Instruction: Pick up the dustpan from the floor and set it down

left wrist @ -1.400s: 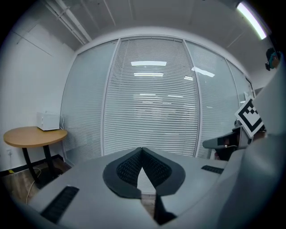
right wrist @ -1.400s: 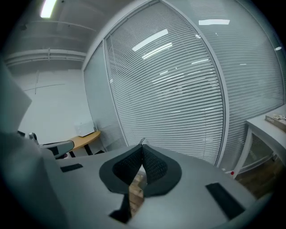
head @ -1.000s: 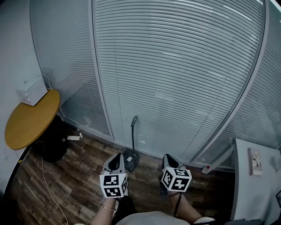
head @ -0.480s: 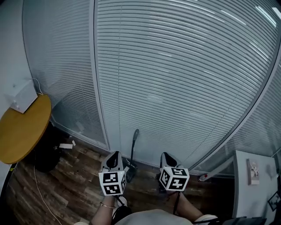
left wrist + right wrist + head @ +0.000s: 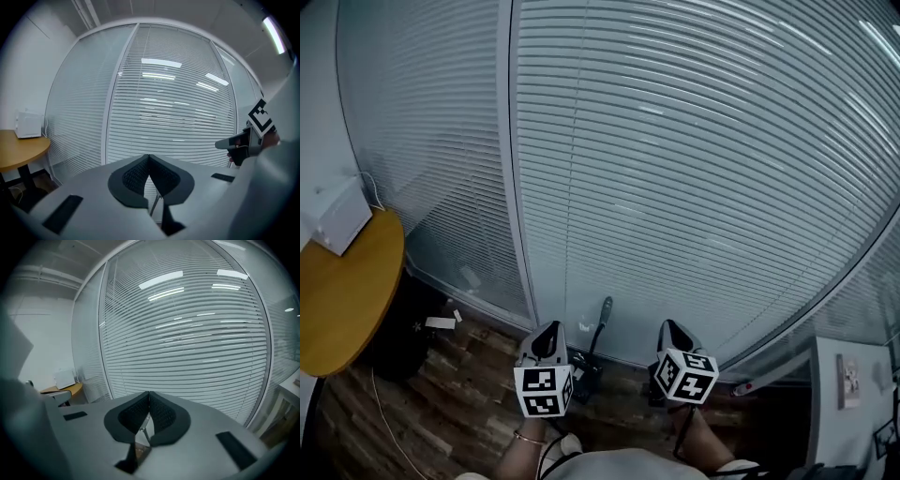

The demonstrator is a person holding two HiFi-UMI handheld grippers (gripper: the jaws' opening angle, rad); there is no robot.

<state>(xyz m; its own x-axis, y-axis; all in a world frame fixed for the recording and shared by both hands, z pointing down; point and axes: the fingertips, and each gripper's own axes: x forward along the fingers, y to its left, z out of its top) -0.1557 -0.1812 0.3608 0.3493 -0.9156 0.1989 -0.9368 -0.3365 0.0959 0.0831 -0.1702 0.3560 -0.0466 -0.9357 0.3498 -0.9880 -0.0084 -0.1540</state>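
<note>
The dark, long-handled plastic dustpan (image 5: 598,336) stood upright on the brown wood-plank floor (image 5: 459,403), at the foot of the glass partition with white horizontal blinds (image 5: 694,187). In the head view it was between the two grippers, nearer the left one, with its pan partly hidden behind that gripper's marker cube. Neither gripper had hold of it.

The left gripper (image 5: 149,157) had its dark textured pads pressed together tip to tip, with nothing caught between them. Through the gap below the tips, a thin slanted line showed against the blinds; I could not tell what it was. The right gripper (image 5: 149,394) was likewise fully closed and empty. Both pointed toward the partition, side by side and apart.

At the left, a round yellow-topped table (image 5: 356,309) carried a small white box (image 5: 339,217) near the wall, and a thin pale cable (image 5: 389,398) trailed across the floor below it
</note>
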